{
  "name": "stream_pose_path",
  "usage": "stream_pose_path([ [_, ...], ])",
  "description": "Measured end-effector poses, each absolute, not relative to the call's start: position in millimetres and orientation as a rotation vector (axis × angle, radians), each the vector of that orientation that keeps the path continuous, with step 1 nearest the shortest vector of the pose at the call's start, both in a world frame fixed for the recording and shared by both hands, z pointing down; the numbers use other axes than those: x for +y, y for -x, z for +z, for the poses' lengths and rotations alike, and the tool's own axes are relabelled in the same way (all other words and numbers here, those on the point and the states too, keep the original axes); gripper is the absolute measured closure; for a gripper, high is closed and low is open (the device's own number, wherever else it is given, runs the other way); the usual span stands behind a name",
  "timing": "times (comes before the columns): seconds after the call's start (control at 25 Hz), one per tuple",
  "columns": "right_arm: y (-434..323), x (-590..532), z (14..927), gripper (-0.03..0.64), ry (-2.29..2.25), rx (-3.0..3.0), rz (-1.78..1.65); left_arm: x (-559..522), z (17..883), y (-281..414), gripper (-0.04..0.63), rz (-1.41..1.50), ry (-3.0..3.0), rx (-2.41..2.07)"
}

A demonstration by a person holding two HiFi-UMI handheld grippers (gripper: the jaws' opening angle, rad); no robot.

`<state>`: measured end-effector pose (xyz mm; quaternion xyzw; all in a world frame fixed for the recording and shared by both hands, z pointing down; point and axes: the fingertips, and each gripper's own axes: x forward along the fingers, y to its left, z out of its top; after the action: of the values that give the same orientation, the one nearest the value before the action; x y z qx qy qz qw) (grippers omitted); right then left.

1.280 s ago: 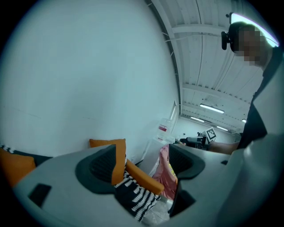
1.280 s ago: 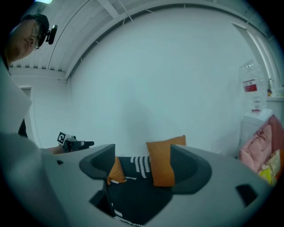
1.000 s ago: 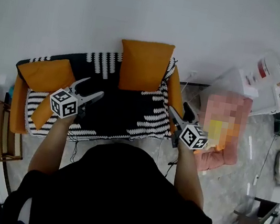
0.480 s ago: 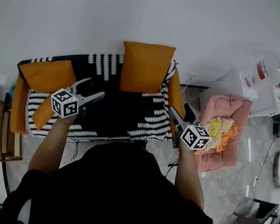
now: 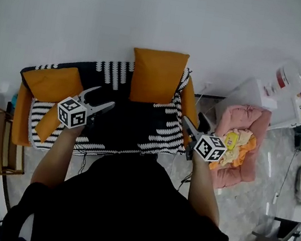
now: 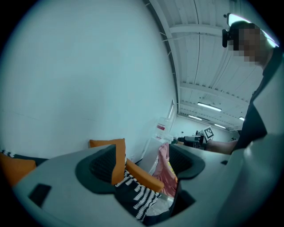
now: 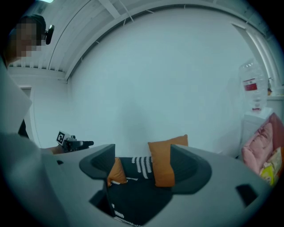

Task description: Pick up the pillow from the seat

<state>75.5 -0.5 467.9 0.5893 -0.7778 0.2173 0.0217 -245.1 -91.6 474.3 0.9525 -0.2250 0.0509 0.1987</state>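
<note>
Both my tongs are open with nothing between the jaws. Left gripper [image 5: 104,98] hangs over the left part of the sofa [image 5: 21,124] and right gripper [image 5: 191,123] is by its right arm. The pillow [image 5: 157,75] stands upright against the sofa back, on the black-and-white throw [image 5: 137,129], between the two grippers and apart from both. A second pillow [image 5: 51,82] leans at the left end, near my left gripper. A pink pet bed [image 5: 249,162] sits on the floor off to the right.
</note>
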Motion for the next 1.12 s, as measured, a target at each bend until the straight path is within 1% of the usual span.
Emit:
stream_pose_path([
  [1.12,-103,-54,499,0.224,-1.795,-2.416,0.748,-133,493,227,0.215,0.202,-2.639,-0.680],
])
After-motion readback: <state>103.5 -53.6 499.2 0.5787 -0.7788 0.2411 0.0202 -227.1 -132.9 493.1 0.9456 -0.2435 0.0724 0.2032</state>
